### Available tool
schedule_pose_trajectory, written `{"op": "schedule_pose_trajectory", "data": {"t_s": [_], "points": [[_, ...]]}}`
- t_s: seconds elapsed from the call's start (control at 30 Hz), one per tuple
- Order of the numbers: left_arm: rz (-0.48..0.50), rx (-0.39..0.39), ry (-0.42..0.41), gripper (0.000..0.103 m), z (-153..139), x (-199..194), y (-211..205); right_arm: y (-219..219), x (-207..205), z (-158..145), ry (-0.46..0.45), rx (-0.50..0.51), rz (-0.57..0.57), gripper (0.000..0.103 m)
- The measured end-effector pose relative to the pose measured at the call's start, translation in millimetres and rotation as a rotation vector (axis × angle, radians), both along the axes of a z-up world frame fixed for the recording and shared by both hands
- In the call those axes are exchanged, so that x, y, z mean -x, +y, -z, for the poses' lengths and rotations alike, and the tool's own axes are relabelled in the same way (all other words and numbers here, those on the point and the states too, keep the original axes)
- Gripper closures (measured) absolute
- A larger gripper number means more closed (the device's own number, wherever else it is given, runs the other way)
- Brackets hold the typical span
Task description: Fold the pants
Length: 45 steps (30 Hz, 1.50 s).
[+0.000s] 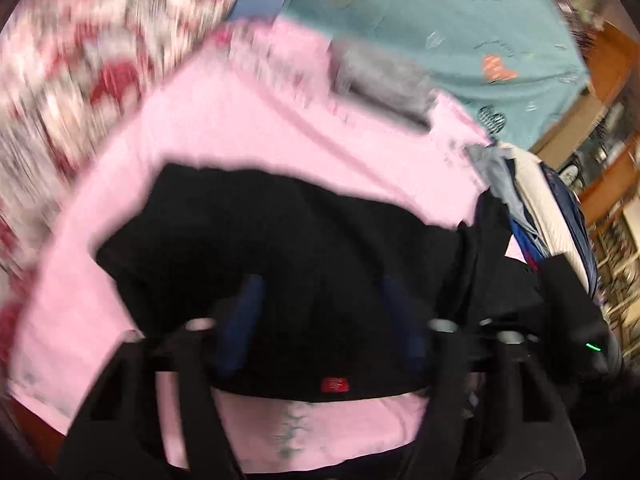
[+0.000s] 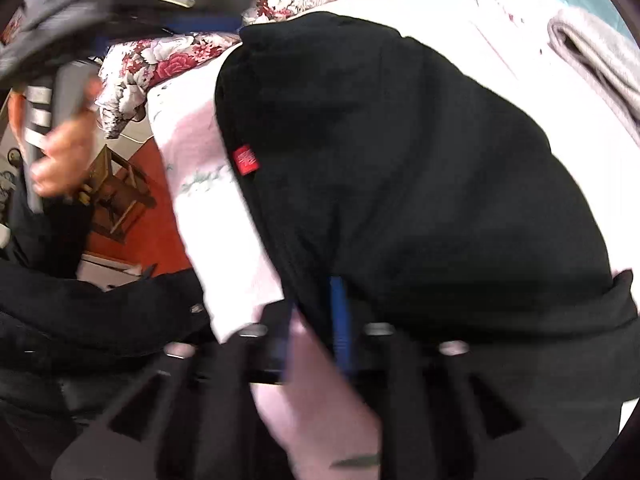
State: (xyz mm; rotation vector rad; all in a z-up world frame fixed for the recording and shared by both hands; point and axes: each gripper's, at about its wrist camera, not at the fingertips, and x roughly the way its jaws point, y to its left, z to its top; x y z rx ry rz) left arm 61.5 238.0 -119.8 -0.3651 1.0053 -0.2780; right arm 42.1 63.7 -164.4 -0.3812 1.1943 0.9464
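Observation:
The black pants (image 1: pixel 280 232) lie folded in a compact bundle on a pink sheet (image 1: pixel 240 120), with a small red label (image 1: pixel 335 385) at the near edge. My left gripper (image 1: pixel 324 320) hangs over the bundle's near part, its blue fingers (image 1: pixel 244 320) wide apart and open, with nothing pinched. In the right wrist view the pants (image 2: pixel 400 160) fill the middle, the red label (image 2: pixel 245 159) on their left edge. My right gripper (image 2: pixel 312 332) stands open at the near left edge of the bundle, where the black cloth meets the pink sheet (image 2: pixel 224 240).
A floral quilt (image 1: pixel 80 60) lies to the left, a teal heart-print sheet (image 1: pixel 440 20) behind. A folded grey garment (image 2: pixel 600 64) rests on the pink sheet. A clothes pile (image 1: pixel 540 208) and wooden shelves (image 1: pixel 608 184) stand right. A hand (image 2: pixel 60 152) grips a grey handle above a wooden stool (image 2: pixel 116 192).

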Motion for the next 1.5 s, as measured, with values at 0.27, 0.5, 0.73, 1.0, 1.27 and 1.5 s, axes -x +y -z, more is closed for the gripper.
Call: {"op": "schedule_pose_trajectory", "data": {"t_s": [0.27,0.5,0.73,1.0,1.27,1.5], "points": [[-0.06,0.036,0.124,0.09,46,7,-3,-6,-3,-42,-0.113,-0.139,0.089,0.092],[-0.064,0.054,0.114,0.092,50,10,4,16,-13,7,0.045,0.002,0.113,0.094],[-0.04,0.042,0.103,0.092,49,10,3,-98,-125,-94,-0.094,0.062,0.566,0.034],[-0.029,0.065,0.097,0.092,51,9,7,-293,-276,-64,0.097,0.279,1.193,0.034],[-0.016,0.085,0.103,0.092,52,2,9,-326,-308,-13,0.212,0.329,1.3,0.034],[-0.013,0.09,0.107,0.092,53,-2,9,-343,-300,7,0.219,0.326,1.356,0.055]]}}
